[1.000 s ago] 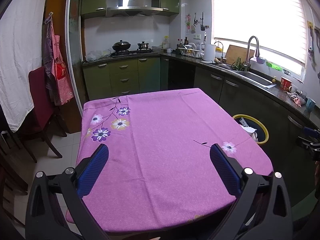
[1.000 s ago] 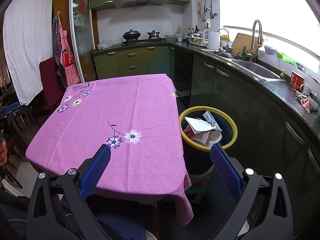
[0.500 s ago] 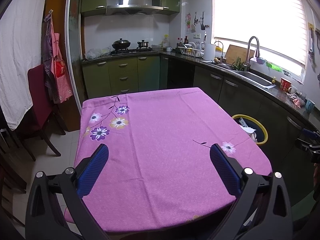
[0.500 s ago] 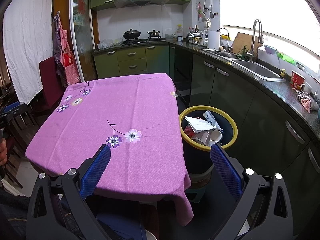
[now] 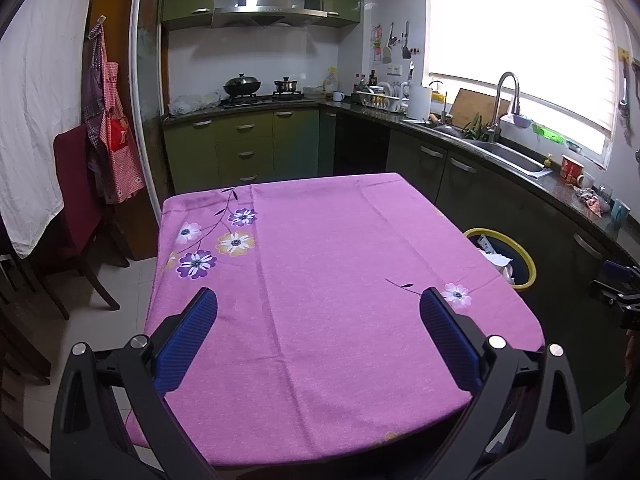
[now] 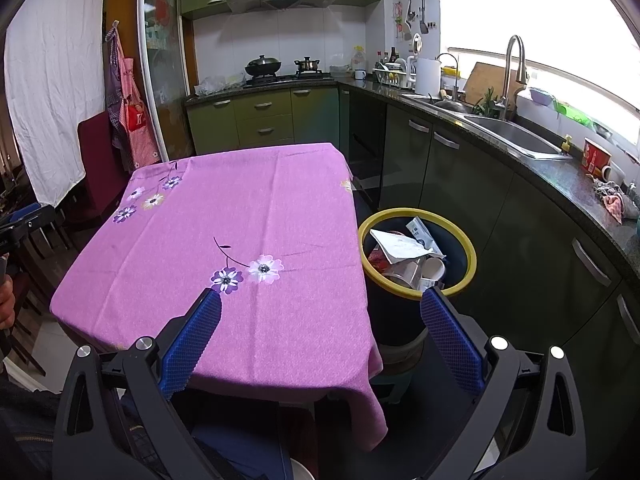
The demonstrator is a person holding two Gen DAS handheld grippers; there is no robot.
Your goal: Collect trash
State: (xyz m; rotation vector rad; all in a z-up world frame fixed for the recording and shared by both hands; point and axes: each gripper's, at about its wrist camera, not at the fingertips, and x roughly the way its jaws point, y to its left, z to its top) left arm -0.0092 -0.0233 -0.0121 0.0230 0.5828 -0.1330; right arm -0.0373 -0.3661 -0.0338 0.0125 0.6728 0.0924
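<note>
Two spread tongs (image 5: 318,306) (image 6: 320,306), one filled bin (image 6: 416,254).

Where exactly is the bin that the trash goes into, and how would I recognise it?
Find the table with the pink flowered cloth. The trash bin stands on the floor at its right side, between the table and the dark cabinets under the sink. It is a dark round bin with a bright yellow rim, already holding crumpled paper and cups.
</note>
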